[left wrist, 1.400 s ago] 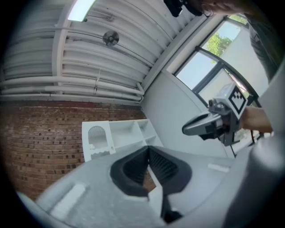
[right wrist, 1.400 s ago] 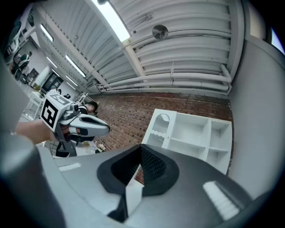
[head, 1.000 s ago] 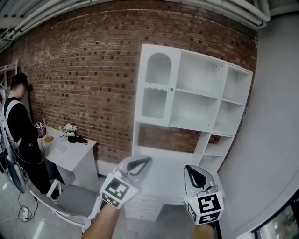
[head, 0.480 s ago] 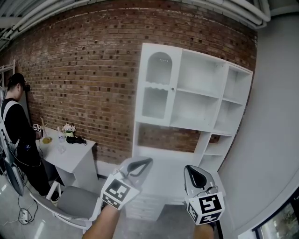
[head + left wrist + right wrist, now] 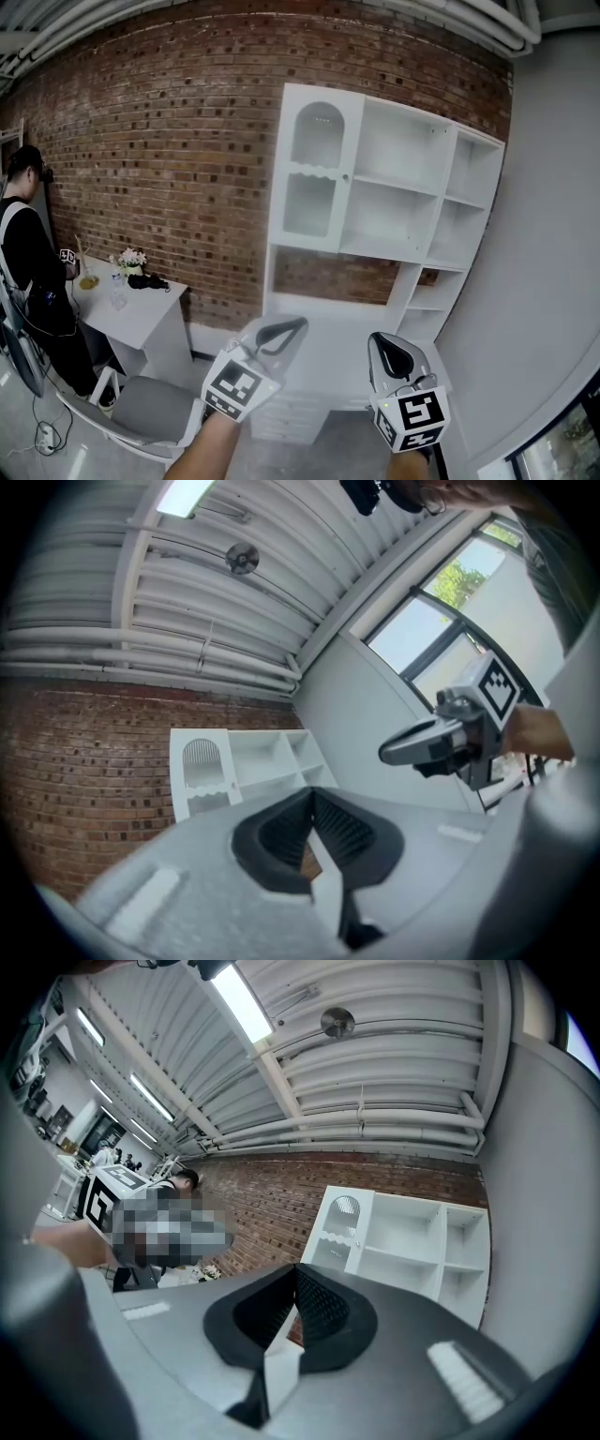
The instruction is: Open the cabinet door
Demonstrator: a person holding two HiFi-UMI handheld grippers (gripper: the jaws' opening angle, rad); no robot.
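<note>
The white cabinet (image 5: pixel 375 216) stands against the brick wall. Its door (image 5: pixel 316 169), with an arched glass panel and a small knob (image 5: pixel 345 178), is closed at the upper left. My left gripper (image 5: pixel 281 330) and right gripper (image 5: pixel 386 349) are held low in the head view, well short of the cabinet. Both are shut with nothing between the pads. The left gripper view shows its shut jaws (image 5: pixel 312 794), the door (image 5: pixel 199 771) far off, and the right gripper (image 5: pixel 412 747) to the side. In the right gripper view the door (image 5: pixel 339 1227) is above its shut jaws (image 5: pixel 295 1269).
Open shelves (image 5: pixel 398 192) fill the cabinet's right side, with a grey wall (image 5: pixel 553 262) beyond. To the left stand a white desk (image 5: pixel 141 314) with flowers (image 5: pixel 131 258), a grey chair (image 5: pixel 150 412) and a person (image 5: pixel 33 272).
Both grippers stay almost where they were, still shut. The person and desk at the left have drifted slightly toward the left edge of the head view.
</note>
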